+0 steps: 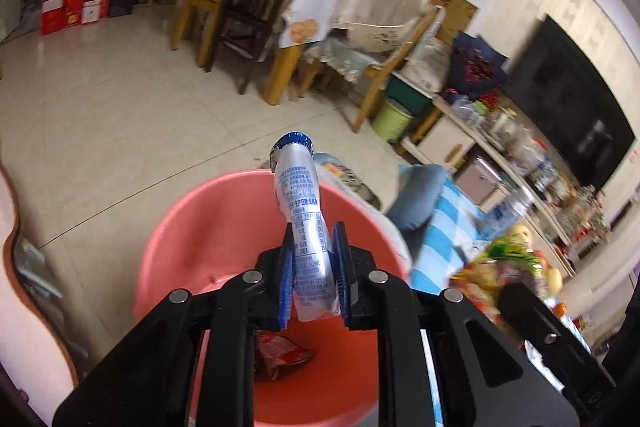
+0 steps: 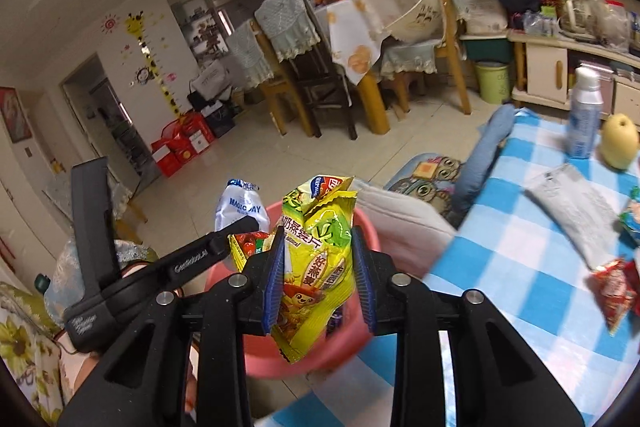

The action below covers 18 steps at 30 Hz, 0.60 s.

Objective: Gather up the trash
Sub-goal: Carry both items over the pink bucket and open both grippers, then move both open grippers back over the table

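Observation:
My left gripper is shut on a clear plastic pouch with blue print and a blue top, held over the pink basin. A red wrapper lies in the basin. My right gripper is shut on a yellow-green snack bag, held above the pink basin. The left gripper with its pouch shows at left in the right wrist view. On the blue-checked tablecloth lie a grey wrapper and a red wrapper.
A white bottle and a yellow pear stand on the table's far side. A blue cushion and a white pillow lie beside the basin. Wooden chairs and a green bin stand across the tiled floor.

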### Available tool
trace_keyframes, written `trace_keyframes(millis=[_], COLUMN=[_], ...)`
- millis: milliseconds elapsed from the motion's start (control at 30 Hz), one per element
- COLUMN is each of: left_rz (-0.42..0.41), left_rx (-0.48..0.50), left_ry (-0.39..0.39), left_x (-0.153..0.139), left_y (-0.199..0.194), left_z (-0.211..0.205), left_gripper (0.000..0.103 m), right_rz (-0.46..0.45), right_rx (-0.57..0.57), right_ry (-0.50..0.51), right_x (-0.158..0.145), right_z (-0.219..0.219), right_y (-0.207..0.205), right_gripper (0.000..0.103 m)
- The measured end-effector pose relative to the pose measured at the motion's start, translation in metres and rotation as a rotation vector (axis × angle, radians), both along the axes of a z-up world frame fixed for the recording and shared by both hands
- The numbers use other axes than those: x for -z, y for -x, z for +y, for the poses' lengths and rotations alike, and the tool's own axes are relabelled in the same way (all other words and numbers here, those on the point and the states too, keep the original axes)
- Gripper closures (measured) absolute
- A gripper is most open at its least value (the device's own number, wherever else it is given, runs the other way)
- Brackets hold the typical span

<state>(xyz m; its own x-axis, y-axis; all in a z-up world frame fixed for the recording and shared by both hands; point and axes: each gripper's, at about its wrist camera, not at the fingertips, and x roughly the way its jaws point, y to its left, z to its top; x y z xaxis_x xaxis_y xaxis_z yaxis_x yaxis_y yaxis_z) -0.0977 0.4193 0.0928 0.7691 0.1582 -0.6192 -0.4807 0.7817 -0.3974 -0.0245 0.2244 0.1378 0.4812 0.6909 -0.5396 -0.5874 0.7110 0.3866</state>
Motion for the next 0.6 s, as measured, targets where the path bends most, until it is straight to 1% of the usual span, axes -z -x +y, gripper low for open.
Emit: trace_keyframes(millis=[33, 67, 100, 133, 167, 233, 333, 367, 467, 600], left_rz=[0.009, 0.022, 0.029, 0.026, 0.018, 0.006, -0.039, -0.049, -0.072, -0.068], left_rx=[-0.01, -0.022, -0.038, -0.053, -0.052, -0.041, -0.012, -0.005, 0.031, 0.085], left_ry=[-0.004, -0.018, -0.036, -0.072, -0.106, -0.157, -0.161, -0.168, -0.217, -0.308], left_x=[0.002, 0.003, 0.003, 0.001, 0.0, -0.003, -0.007, -0.009, -0.015, -0.023], left_y=[0.001, 0.001, 0.003, 0.004, 0.004, 0.001, -0.001, -0.002, -0.004, -0.013], left_z=[0.002, 0.004, 0.005, 0.004, 0.0, -0.004, -0.009, -0.011, -0.023, -0.047], left_gripper=[0.075, 0.065, 0.041, 0.029, 0.028, 0.023, 0.021, 0.021, 0.021, 0.021], right_rz=[0.013, 0.022, 0.034, 0.041, 0.045, 0.038, -0.002, -0.014, -0.056, -0.093], right_rx=[0.01, 0.021, 0.038, 0.052, 0.072, 0.109, 0.148, 0.158, 0.194, 0.231], right_ry=[0.005, 0.007, 0.001, -0.006, -0.012, -0.001, 0.027, 0.037, 0.065, 0.145], right_x=[0.004, 0.008, 0.011, 0.014, 0.017, 0.021, 0.023, 0.024, 0.025, 0.024], right_z=[0.004, 0.006, 0.005, 0.002, -0.003, -0.016, -0.033, -0.038, -0.058, -0.08], right_y=[-0.004, -0.006, -0.007, -0.007, -0.006, -0.004, 0.003, 0.004, 0.01, 0.018], right_gripper=[0.05, 0.038, 0.035, 0.026, 0.018, 0.014, 0.011, 0.007, 0.005, 0.005])
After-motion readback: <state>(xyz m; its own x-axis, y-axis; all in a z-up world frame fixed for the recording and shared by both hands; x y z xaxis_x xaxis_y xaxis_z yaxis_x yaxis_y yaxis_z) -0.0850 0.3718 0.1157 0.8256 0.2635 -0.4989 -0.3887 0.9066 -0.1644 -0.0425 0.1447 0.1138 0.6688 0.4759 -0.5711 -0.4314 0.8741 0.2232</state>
